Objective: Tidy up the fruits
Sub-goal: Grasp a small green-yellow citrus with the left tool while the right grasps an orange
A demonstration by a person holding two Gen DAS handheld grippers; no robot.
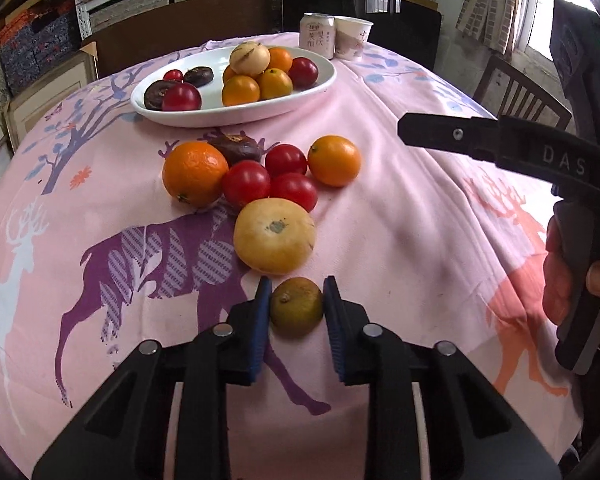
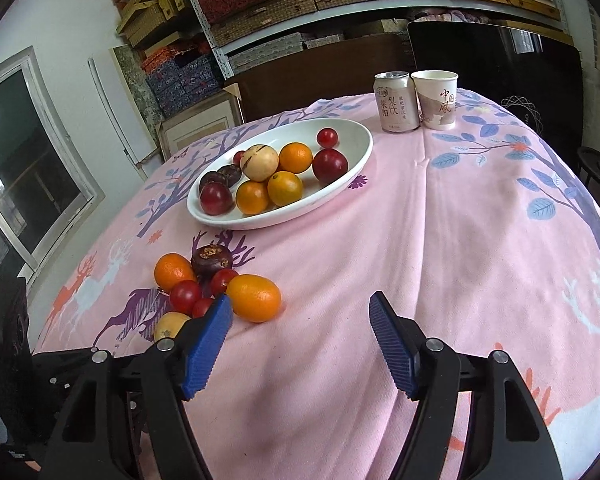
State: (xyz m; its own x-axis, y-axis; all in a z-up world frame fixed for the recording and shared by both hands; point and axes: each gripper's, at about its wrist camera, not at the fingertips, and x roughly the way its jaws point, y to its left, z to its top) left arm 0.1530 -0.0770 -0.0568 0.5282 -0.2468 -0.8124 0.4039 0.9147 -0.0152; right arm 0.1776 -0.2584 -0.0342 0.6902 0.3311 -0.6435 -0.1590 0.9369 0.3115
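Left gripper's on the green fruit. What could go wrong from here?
1. The left gripper pinches the small green fruit only near its fingertips; the round fruit may slip out when lifted.
2. The yellow fruit sits right beyond it; a forward nudge could roll the loose pile.

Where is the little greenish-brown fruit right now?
In the left wrist view, the greenish-brown fruit sits low in the middle, pinched by the left tool, just in front of the pale yellow fruit on the pink tablecloth.
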